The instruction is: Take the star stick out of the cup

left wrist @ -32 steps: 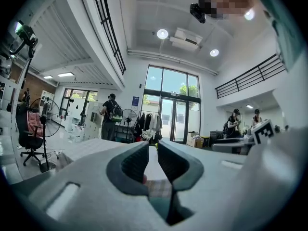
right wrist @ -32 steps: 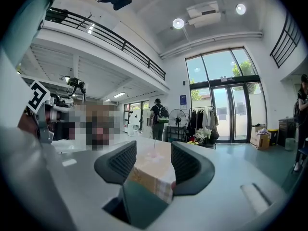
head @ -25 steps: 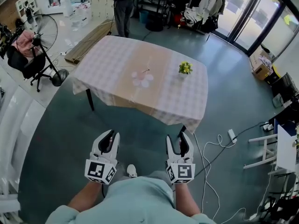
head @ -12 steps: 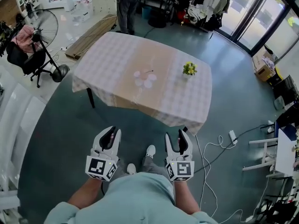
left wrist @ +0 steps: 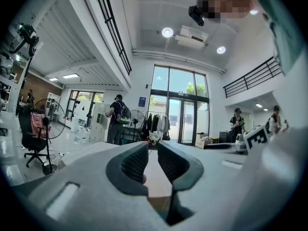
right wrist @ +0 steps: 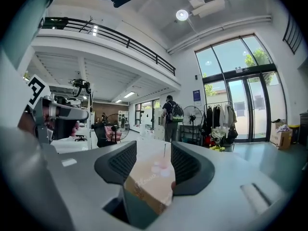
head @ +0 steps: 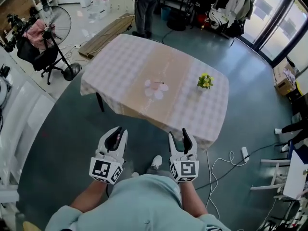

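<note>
A table (head: 120,61) with a checked cloth stands ahead of me. At its middle sits a pale pink cup (head: 154,89) with a thin dark star stick (head: 159,83) poking out of it. Both grippers are held low in front of my body, short of the table's near edge. My left gripper (head: 115,134) has a narrow gap between its jaws, with nothing in it (left wrist: 153,150). My right gripper (head: 179,137) is open and empty. Between its jaws (right wrist: 154,153) I see the cup (right wrist: 161,167) and the stick (right wrist: 164,152) far off.
A small yellow flower pot (head: 205,81) stands right of the cup. A person (head: 145,6) stands at the table's far end. A floor fan (head: 60,28) is at the left. Cables and a power strip (head: 243,153) lie on the floor at the right.
I have walked closer to the table, which now sits nearer and more central in the head view. Both grippers keep the same pose in front of me.
</note>
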Demonstrator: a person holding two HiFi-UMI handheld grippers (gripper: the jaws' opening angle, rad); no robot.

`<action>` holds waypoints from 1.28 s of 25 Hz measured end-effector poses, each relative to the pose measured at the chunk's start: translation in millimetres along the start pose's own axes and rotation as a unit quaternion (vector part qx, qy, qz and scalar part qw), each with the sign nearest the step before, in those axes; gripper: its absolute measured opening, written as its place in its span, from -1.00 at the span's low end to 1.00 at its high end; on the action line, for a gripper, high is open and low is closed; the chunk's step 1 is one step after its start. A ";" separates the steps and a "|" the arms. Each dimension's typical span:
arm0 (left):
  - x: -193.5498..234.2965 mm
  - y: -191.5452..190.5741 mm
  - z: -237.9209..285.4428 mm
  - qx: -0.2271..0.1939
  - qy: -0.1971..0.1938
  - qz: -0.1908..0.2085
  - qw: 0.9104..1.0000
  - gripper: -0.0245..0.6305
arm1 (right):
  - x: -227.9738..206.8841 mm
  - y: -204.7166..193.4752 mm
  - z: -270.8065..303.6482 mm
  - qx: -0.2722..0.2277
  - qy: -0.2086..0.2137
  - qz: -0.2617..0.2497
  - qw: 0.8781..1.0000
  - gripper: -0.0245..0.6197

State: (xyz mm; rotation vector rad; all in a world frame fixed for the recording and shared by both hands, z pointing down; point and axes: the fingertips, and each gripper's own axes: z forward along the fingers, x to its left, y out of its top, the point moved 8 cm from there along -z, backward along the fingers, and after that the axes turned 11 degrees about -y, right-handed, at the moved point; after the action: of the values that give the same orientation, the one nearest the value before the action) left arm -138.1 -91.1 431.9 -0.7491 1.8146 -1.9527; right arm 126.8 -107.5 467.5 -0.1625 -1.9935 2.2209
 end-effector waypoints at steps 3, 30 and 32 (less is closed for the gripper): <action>0.3 2.5 23.4 0.000 0.009 0.001 1.000 -0.75 | -12.0 -1.6 22.7 0.004 0.018 0.002 1.000 -0.30; 51.2 17.9 136.0 0.025 0.015 0.012 0.999 -0.75 | -50.6 -11.8 137.2 0.031 0.033 0.008 0.999 -0.32; 65.9 20.1 140.1 0.022 0.008 0.013 1.000 -0.75 | -44.6 -9.8 142.6 0.029 0.023 0.006 0.999 -0.32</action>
State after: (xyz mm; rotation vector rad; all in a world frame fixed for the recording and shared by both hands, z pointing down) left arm -106.8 -243.9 424.7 -0.6952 1.7748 -1.9807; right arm 145.1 -254.0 491.9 -0.2170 -1.9064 2.2587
